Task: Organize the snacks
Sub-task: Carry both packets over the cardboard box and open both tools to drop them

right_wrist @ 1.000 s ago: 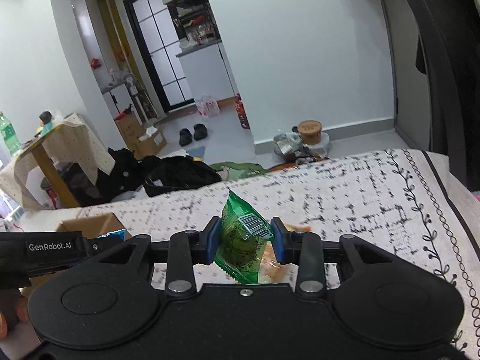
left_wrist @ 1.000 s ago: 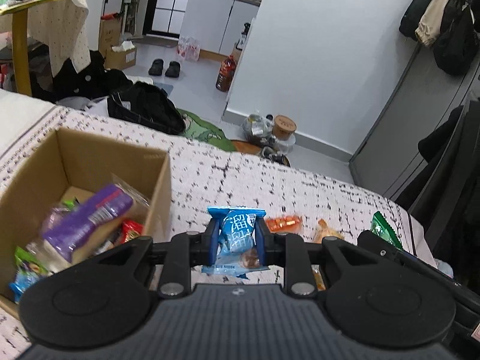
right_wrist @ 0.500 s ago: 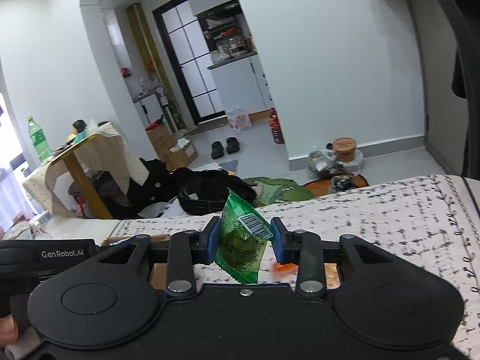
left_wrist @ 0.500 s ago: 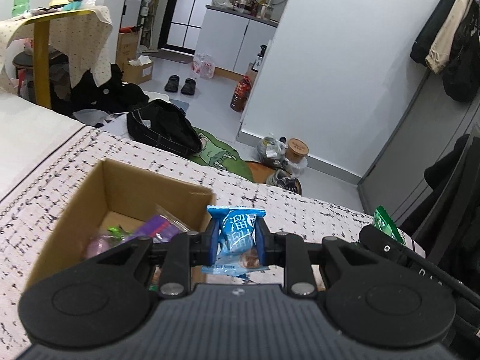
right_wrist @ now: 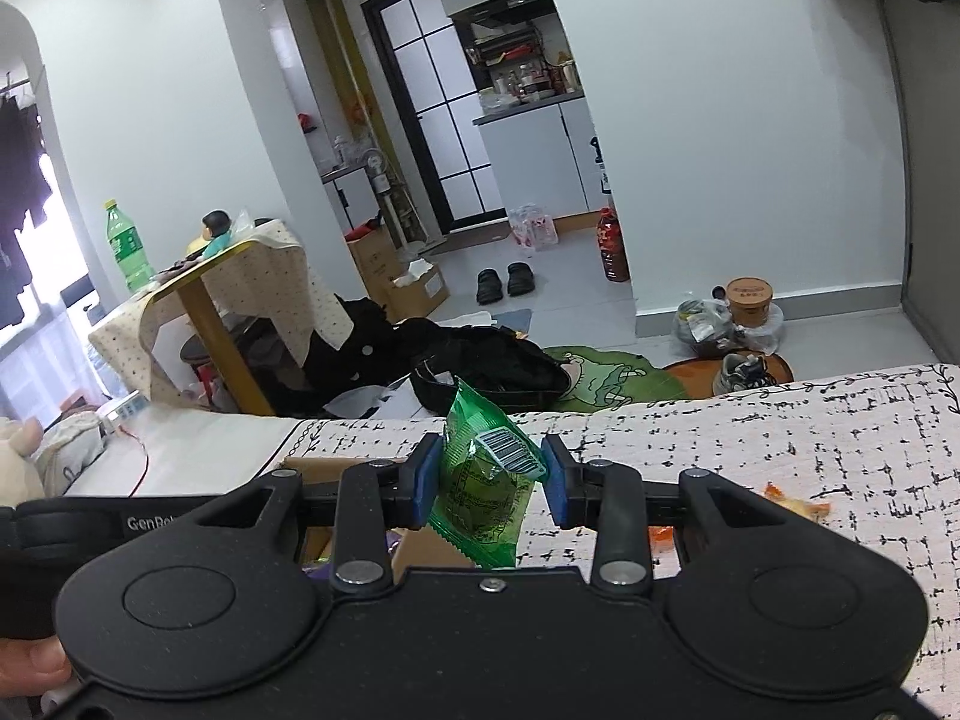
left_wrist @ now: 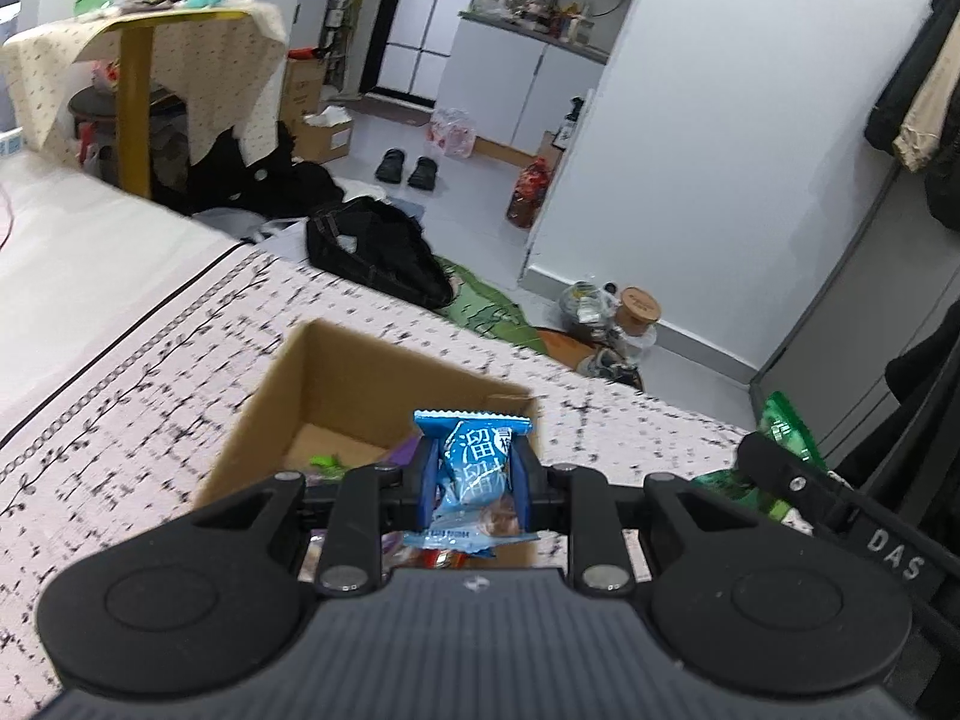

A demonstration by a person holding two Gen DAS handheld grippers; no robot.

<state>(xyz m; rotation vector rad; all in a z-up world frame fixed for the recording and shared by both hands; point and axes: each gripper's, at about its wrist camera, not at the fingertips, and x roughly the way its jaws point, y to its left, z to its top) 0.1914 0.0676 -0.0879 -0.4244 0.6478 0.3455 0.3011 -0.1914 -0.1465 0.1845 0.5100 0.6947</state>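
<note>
My left gripper (left_wrist: 474,480) is shut on a blue snack packet (left_wrist: 474,480) and holds it above the near right part of an open cardboard box (left_wrist: 312,384) on the patterned bedspread. The box holds several snacks, mostly hidden by the gripper. My right gripper (right_wrist: 487,480) is shut on a green snack packet (right_wrist: 483,480), just right of the box (right_wrist: 336,465), whose edge shows behind its fingers. In the left wrist view the right gripper and its green packet (left_wrist: 786,426) are at the right.
Orange snack packets (right_wrist: 798,504) lie on the bedspread (right_wrist: 780,420) to the right of the box. Beyond the bed's far edge are a black bag (left_wrist: 378,252), a green mat and a small draped table (left_wrist: 144,60).
Both grippers have moved left with their packets. The left one now holds the blue packet over the box; the right one has come up beside the box.
</note>
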